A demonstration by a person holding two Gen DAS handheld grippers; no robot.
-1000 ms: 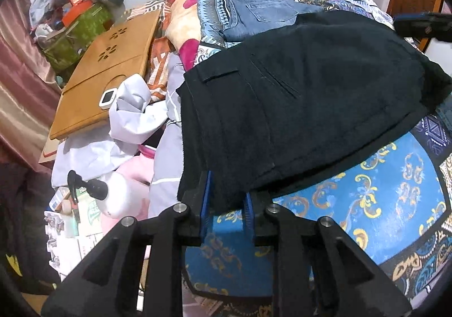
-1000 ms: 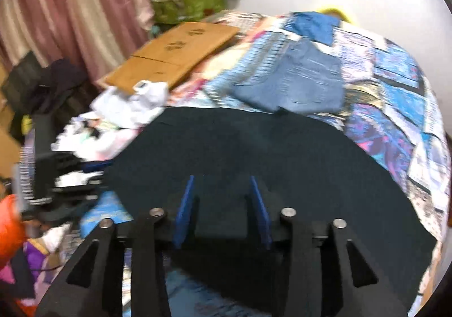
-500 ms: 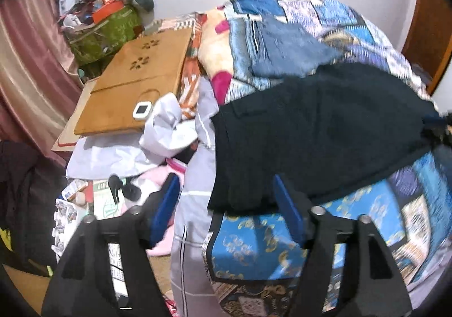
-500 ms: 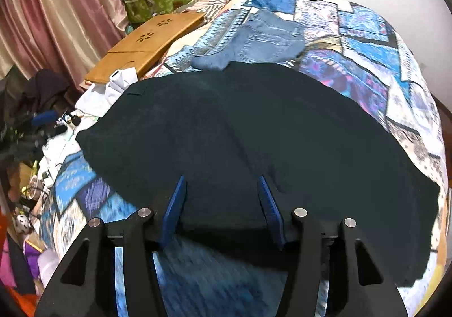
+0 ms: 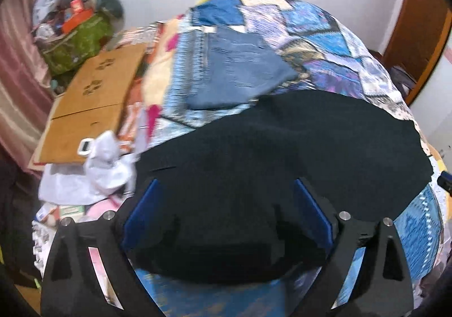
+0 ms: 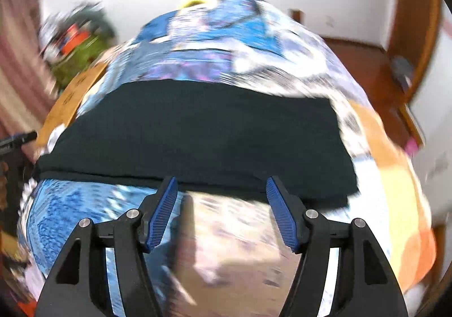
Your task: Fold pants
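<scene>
The black pants lie flat across the patterned bedspread, folded into a wide dark band. My left gripper hovers over their left end. Its jaws are opening wide, and the blue pads stand well apart from the cloth. In the right wrist view the pants stretch across the middle. My right gripper sits at their near edge, jaws opening, with only bedspread between the pads. Both views are blurred by motion.
Folded blue jeans lie behind the pants. Off the bed's left side are a brown board, white cloth and a green bag with clutter. A wooden door stands at the right.
Both grippers have let go of the black pants and opened. The left one rose and shifted right over the cloth. The right one swung right and now sits at the pants' near edge.
</scene>
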